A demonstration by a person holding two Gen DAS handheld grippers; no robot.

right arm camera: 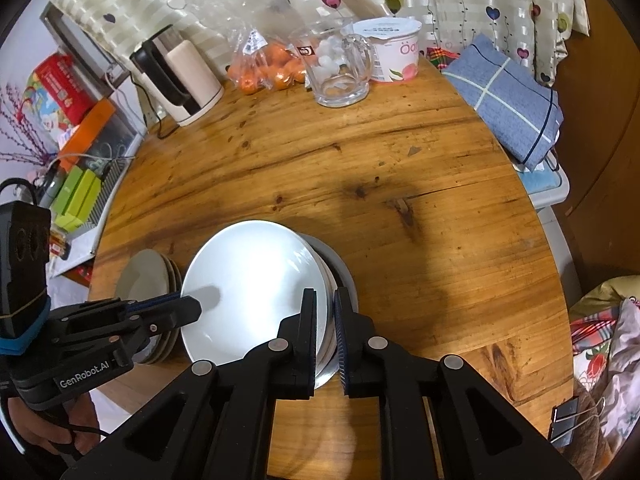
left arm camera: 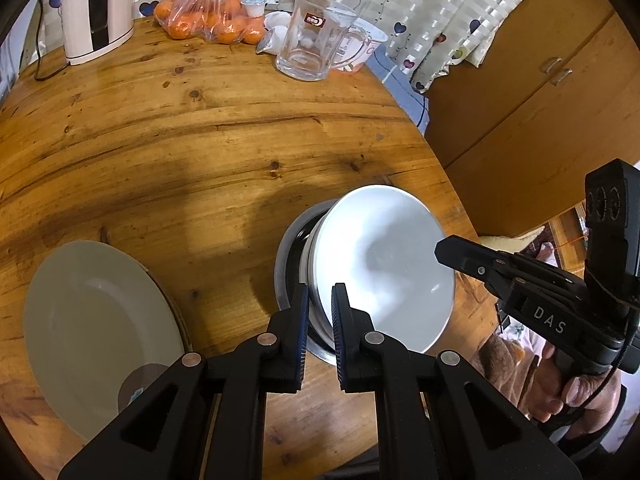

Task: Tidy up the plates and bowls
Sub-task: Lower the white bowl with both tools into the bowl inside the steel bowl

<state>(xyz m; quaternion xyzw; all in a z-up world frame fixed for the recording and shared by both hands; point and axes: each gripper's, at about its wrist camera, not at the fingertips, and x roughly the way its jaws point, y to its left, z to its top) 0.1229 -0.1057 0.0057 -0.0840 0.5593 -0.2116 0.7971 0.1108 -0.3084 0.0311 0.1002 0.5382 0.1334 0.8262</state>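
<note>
A white bowl point(left arm camera: 384, 264) point(right arm camera: 248, 280) tops a small nest of bowls that sits tilted inside a steel bowl point(left arm camera: 286, 264) point(right arm camera: 340, 268) on the round wooden table point(left arm camera: 180, 140). My left gripper point(left arm camera: 322, 316) point(right arm camera: 196, 306) is shut on the white bowl's left rim, one pad inside and one outside. On the opposite rim my right gripper point(right arm camera: 325, 312) point(left arm camera: 440, 250) is shut the same way. A stack of pale plates point(left arm camera: 100, 312) point(right arm camera: 144, 276) lies just left of the bowls, partly hidden behind the left gripper in the right wrist view.
At the table's far side stand a kettle point(right arm camera: 180, 76), a bag of tangerines point(left arm camera: 208, 20), a glass mug point(left arm camera: 316, 40) and a yogurt tub point(right arm camera: 394, 50). A folded blue cloth point(right arm camera: 508, 104) lies at the right edge. A wooden cabinet point(left arm camera: 540, 92) stands beyond.
</note>
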